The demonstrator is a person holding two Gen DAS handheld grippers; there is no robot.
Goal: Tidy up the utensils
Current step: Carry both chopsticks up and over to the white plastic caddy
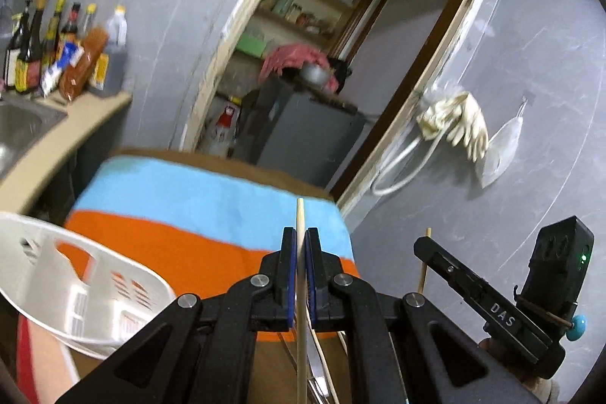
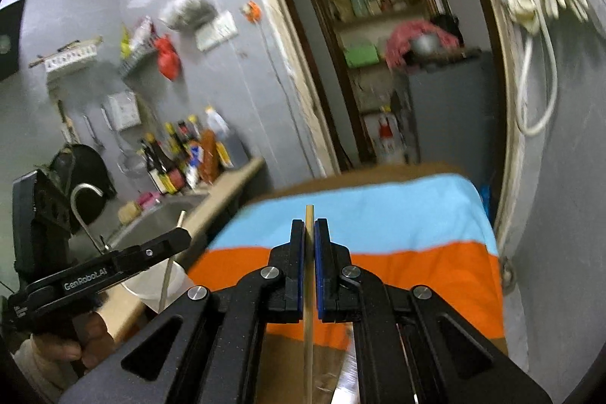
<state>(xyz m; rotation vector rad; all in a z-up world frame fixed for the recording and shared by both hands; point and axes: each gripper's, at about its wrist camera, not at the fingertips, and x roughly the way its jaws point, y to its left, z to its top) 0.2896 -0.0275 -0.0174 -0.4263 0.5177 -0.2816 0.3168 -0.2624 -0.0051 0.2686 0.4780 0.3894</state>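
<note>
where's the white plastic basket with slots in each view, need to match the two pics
Left wrist view: the white slotted plastic basket fills the lower left, beside the orange and blue striped cloth.
Right wrist view: only a bit of white rim shows at lower left, behind the left gripper; I cannot be sure that it is the basket.
Shared landmark: the striped cloth, ahead of the jaws in both views.

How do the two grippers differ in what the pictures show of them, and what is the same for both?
The left gripper has a white basket below it on its left side; the right gripper has none near it. The left gripper's side bar reads GenRobot.AI; the right gripper's reads DAS. Both are shut on one wooden chopstick each, upright between blue pads, above the orange and blue cloth.
</note>
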